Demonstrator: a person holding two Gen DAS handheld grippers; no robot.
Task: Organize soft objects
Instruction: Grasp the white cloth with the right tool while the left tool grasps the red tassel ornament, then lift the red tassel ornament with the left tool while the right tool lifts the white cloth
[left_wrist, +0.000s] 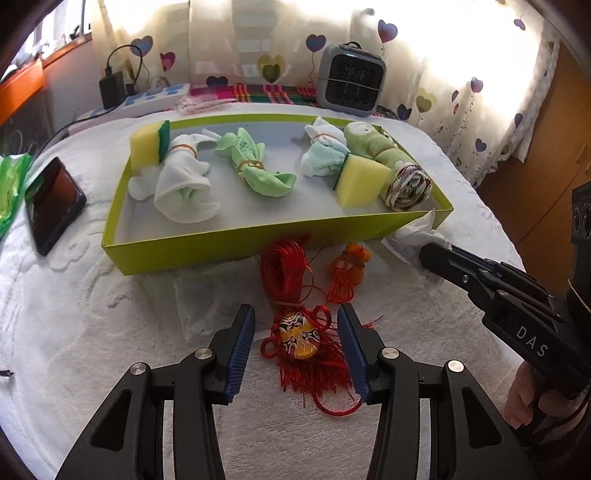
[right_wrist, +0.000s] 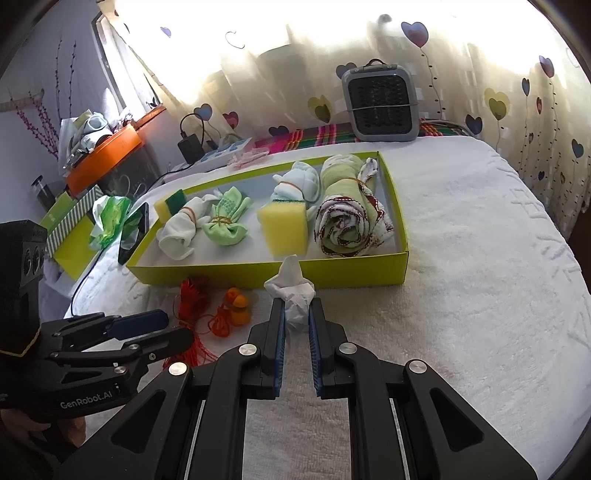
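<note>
Left gripper (left_wrist: 296, 334): nearest to me in the left wrist view; jaws spread, pads either side of the red tassel charm (left_wrist: 301, 341) without pressing it.
Red tassel charm: lies on the white bedspread (left_wrist: 74, 332); painted mask face on top, fringe trailing toward the camera, red cord coil (left_wrist: 282, 269) running up to the box wall.
Orange charm (left_wrist: 351, 271): just right of the cord coil, on the bedspread, near the box front.
Right gripper (right_wrist: 296, 314): jaws pressed together on a crumpled white tissue (right_wrist: 291, 291); I see the tissue bunched between the blue pads and sticking out past the tips.
Tissue position: outside the green box (right_wrist: 221, 271), touching or just in front of its near wall, toward the right corner.
Box contents, left to right: yellow sponge (left_wrist: 149, 142) in the far left corner, white cloth bundle (left_wrist: 183, 182), green cloth bundle (left_wrist: 255, 164), pale bundle (left_wrist: 323, 151), second yellow sponge (left_wrist: 360, 181), rolled towel (left_wrist: 408, 186) against the right wall.
Bundles: each tied with a rubber band.
Phone (left_wrist: 53, 203): on the bedspread left of the box.
Small fan (left_wrist: 351, 77): behind the box, by the heart-print curtain (left_wrist: 461, 74).
Hand (left_wrist: 524, 398): partly seen on the right gripper's handle.
</note>
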